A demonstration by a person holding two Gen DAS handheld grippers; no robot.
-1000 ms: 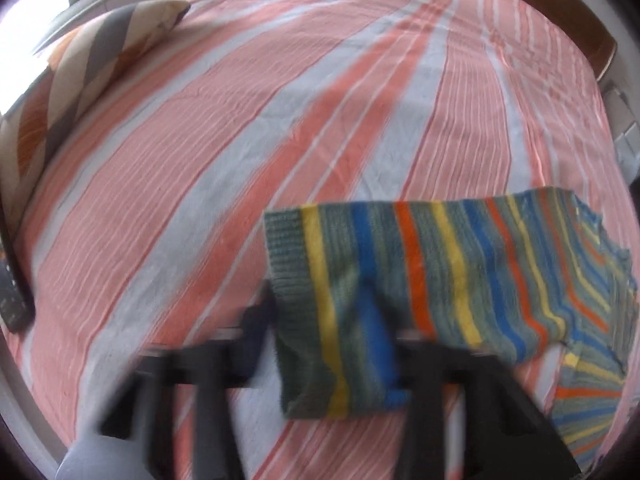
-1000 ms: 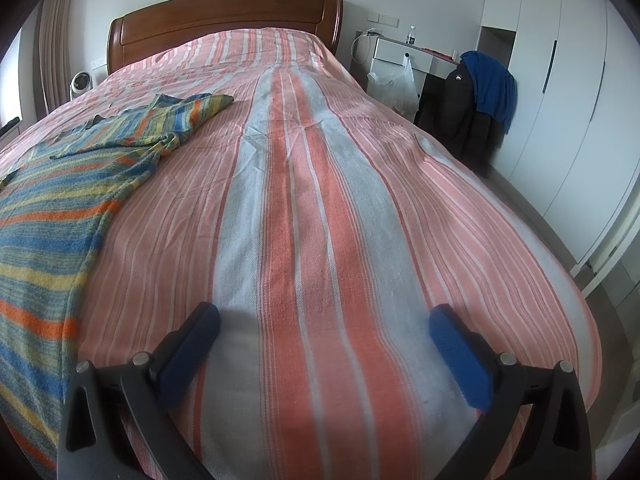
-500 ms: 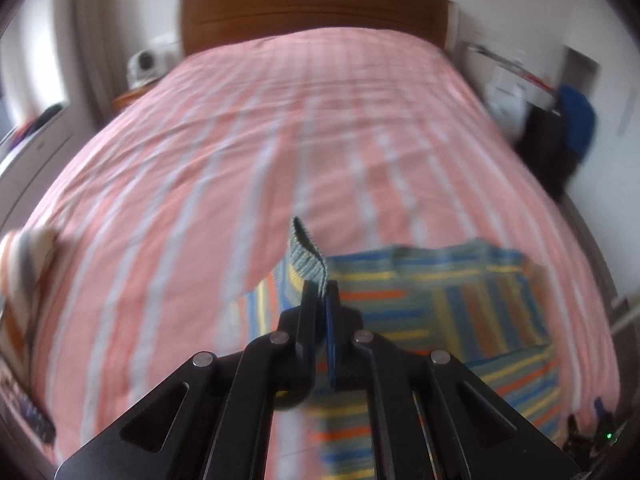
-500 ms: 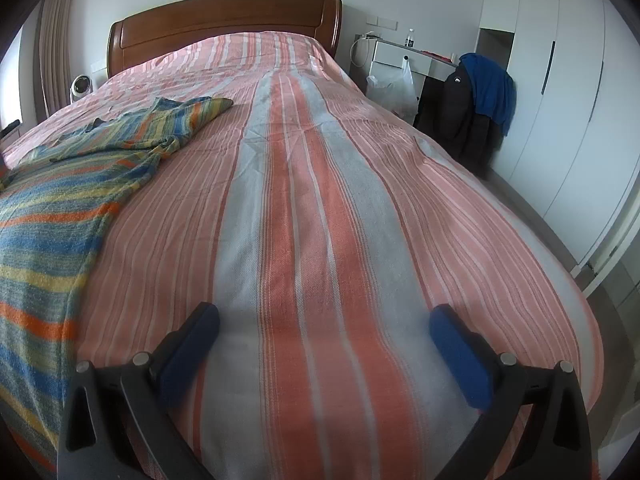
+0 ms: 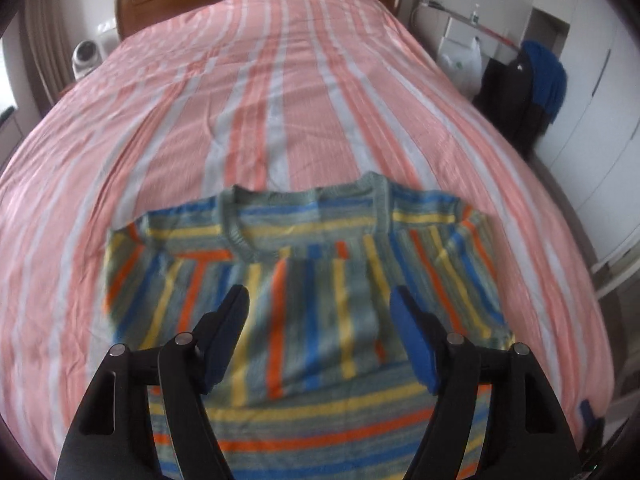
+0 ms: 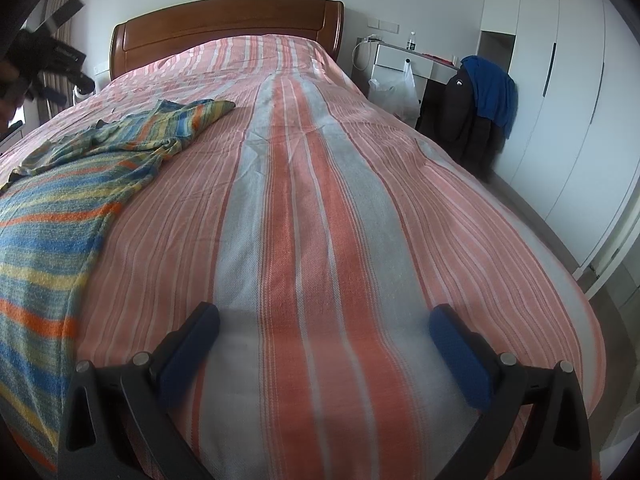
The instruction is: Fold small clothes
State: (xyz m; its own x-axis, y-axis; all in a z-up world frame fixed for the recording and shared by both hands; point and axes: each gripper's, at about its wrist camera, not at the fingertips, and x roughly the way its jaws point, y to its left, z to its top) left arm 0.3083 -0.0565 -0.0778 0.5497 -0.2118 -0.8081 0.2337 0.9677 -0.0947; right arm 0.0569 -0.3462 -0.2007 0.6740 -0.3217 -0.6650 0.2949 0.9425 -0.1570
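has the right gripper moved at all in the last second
No. The right gripper sits open over the same wide orange stripe of the bedspread, and the headboard and striped sweater keep the same spots in its view.

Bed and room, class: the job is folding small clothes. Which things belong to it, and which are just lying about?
Belongs to the job:
striped jumper
bed
left gripper, jaws opening, nothing between them
right gripper, open

Just lying about:
blue garment
black jacket
plastic bag

Multicolour-striped sweater (image 5: 312, 280), pink-striped bedspread (image 5: 280, 100)
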